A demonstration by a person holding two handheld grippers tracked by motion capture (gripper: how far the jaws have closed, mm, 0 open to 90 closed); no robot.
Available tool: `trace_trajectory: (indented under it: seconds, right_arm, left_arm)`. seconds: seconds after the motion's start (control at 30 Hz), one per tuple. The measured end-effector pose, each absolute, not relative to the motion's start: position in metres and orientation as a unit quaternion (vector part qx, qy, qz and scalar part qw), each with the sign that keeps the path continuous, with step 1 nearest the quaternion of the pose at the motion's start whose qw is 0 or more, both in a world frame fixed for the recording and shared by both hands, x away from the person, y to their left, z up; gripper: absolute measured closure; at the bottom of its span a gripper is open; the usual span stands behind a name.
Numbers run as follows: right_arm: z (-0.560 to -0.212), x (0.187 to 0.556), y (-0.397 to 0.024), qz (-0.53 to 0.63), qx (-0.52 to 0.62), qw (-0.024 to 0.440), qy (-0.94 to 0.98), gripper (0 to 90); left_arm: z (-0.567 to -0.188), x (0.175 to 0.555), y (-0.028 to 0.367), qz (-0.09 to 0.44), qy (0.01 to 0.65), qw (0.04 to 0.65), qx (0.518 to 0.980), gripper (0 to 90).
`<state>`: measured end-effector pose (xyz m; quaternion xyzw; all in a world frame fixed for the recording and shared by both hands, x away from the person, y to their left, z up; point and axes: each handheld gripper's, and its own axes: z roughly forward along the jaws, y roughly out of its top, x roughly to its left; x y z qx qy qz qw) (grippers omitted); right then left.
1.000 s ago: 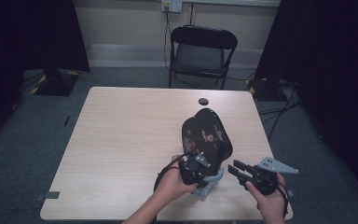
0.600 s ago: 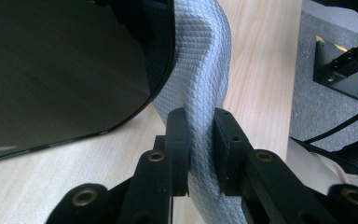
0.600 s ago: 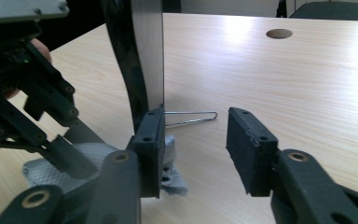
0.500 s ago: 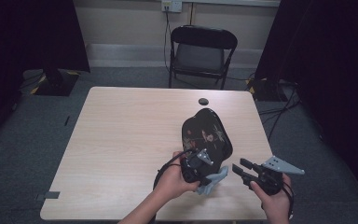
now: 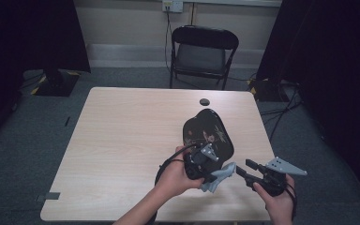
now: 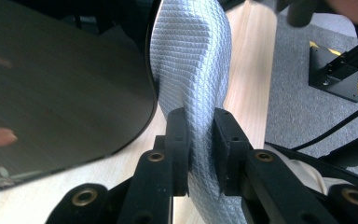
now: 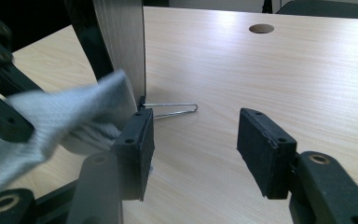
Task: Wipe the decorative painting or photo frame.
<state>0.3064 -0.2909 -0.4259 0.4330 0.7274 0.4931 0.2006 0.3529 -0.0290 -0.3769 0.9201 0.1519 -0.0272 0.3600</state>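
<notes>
Near the worktop's (image 5: pixel 122 140) front right corner, the left gripper (image 6: pixel 200 140) clenches a grey cloth (image 6: pixel 191 70) beside a standing black oval mirror (image 5: pixel 208 133). The right gripper (image 7: pixel 193 144), jaws just opening, holds nothing; its view reveals the mirror's wire stand (image 7: pixel 172 109).

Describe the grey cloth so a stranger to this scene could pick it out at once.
Start at the wooden table and go to its near right corner, where a black oval mirror stands tilted. At its base, the left gripper pinches the grey cloth: soft, quilted and pale beside the glossy black mirror.
</notes>
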Motion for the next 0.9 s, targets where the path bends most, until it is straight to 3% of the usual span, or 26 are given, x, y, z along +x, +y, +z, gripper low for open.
trace_trajectory:
  seconds: [0.9]
  right_arm:
    - [-0.43,0.308,-0.284,0.489,0.425,0.197,0.735,46.0]
  left_arm:
    - [-0.322,0.357,-0.037,-0.009,0.139,0.365,0.921,77.8]
